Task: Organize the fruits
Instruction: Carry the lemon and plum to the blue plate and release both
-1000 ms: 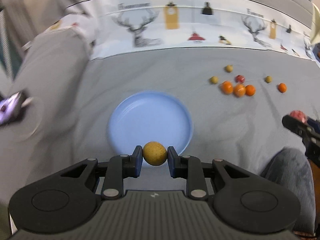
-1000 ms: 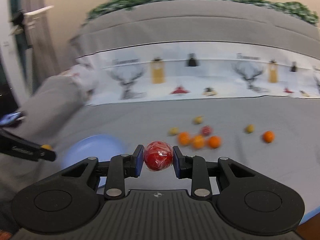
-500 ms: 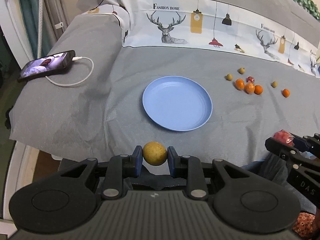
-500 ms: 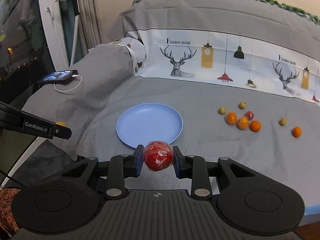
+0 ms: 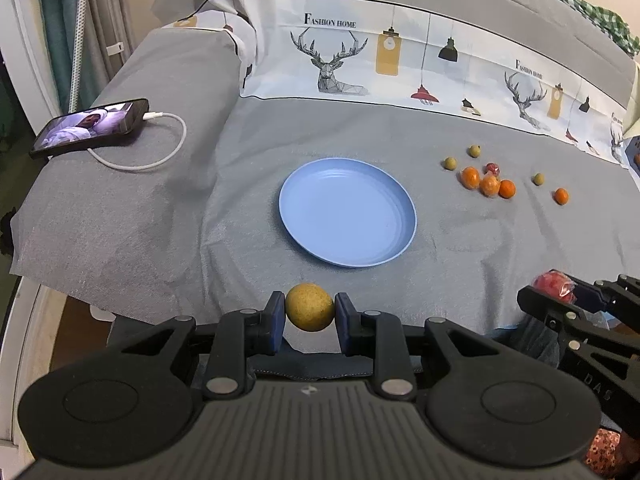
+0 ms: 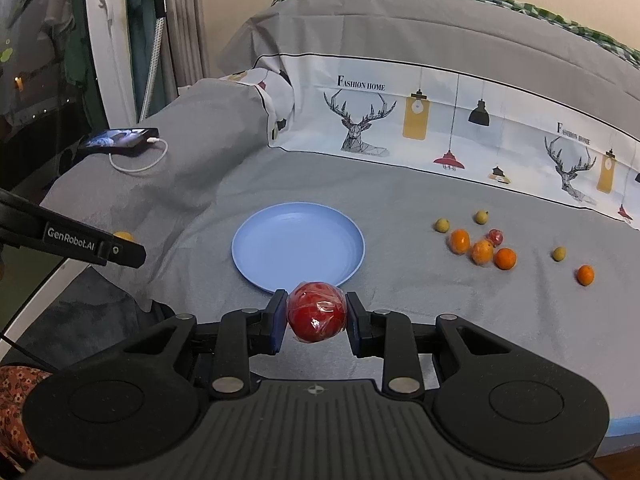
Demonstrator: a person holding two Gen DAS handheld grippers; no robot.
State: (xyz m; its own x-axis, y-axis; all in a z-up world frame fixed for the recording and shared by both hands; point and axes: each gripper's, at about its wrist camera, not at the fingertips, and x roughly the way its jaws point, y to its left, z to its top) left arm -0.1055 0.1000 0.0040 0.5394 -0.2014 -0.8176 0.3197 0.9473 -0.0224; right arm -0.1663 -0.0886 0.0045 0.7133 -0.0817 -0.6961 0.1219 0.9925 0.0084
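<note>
My left gripper [image 5: 310,310] is shut on a round yellow fruit [image 5: 310,307], held off the near edge of the bed, short of the empty blue plate [image 5: 347,212]. My right gripper [image 6: 316,314] is shut on a red fruit in clear wrap [image 6: 316,312], just in front of the plate's near rim [image 6: 298,250]. The right gripper also shows at the right edge of the left wrist view [image 5: 556,288]. Several small orange, yellow-green and red fruits [image 5: 489,185] lie loose on the grey cover right of the plate; they also show in the right wrist view [image 6: 482,251].
A phone [image 5: 90,125] with a white charging cable [image 5: 160,156] lies on the raised grey pillow at the left. A printed deer-pattern sheet [image 5: 400,64] runs along the back. The bed's near edge drops off just before the grippers.
Both grippers have drawn back and up from the bed, each still holding its fruit. The plate and loose fruits now sit farther off in view. The views have steadied since half a second ago.
</note>
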